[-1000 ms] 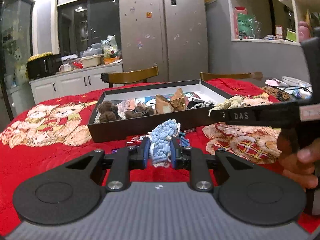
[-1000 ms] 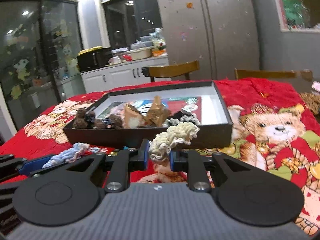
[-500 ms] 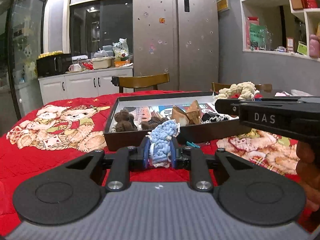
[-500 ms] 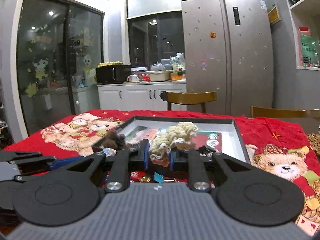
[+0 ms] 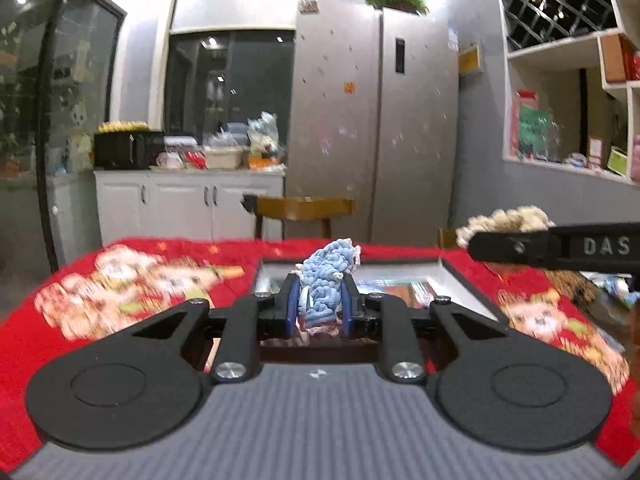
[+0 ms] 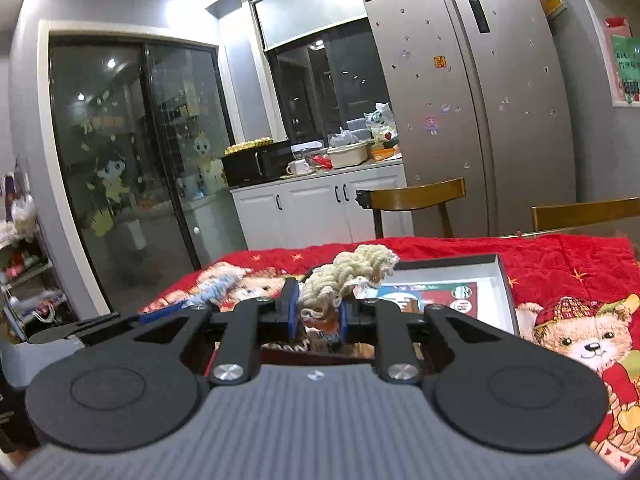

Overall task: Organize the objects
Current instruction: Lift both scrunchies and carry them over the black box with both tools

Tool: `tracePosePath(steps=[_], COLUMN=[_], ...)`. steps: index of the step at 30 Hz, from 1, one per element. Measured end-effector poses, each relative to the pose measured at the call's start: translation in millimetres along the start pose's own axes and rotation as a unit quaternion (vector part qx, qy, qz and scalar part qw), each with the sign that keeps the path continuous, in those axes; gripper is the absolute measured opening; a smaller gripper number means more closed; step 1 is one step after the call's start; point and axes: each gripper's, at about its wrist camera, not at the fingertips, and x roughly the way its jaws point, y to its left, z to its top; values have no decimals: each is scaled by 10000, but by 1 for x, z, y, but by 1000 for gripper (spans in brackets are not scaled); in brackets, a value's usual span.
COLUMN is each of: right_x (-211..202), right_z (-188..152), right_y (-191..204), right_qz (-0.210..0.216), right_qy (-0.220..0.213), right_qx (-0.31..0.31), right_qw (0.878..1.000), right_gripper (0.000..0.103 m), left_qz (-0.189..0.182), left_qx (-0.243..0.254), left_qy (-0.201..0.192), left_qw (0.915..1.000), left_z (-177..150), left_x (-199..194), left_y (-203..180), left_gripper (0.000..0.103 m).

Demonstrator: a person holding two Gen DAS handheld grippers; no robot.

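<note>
My left gripper [image 5: 320,308] is shut on a blue crocheted scrunchie [image 5: 326,282], held up above the near edge of the open black box [image 5: 464,280]. My right gripper [image 6: 316,310] is shut on a cream crocheted scrunchie [image 6: 348,274], also raised over the box [image 6: 506,292]. The left wrist view shows the right gripper's side [image 5: 560,246] at the right with the cream scrunchie [image 5: 504,218] sticking out. The right wrist view shows the left gripper's blue scrunchie [image 6: 214,286] at the left. Most of the box's contents are hidden behind the fingers.
The box lies on a red tablecloth with teddy bears [image 6: 580,332]. Two wooden chairs [image 6: 416,196] stand at the table's far side, with a fridge [image 6: 480,120] and white cabinets [image 5: 180,200] behind. A person's hand [image 5: 634,340] shows at the right edge.
Both grippers have risen with their scrunchies still gripped. The box has dropped lower in both views and more of the kitchen behind shows.
</note>
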Motion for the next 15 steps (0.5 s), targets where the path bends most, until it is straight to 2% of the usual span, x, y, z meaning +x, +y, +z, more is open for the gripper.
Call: tracePosePath(steps=[3, 10, 15], right_x=[1, 29, 54], right_z=[18, 63, 85], right_y=[-3, 3, 4], right_qz=[72, 324, 463], right_qy=[-39, 91, 64], right_qx=[132, 197, 505], right_qw=[9999, 9992, 9976], right_gripper=[23, 23, 23], left_qz=[26, -264, -170], left_qx=[-67, -341, -324], left_qy=[-218, -638, -747], left_qw=[9997, 9970, 9965], left_z=[24, 85, 119], left_x=[-6, -10, 2], left_y=[5, 18, 14], left_gripper=[25, 25, 25])
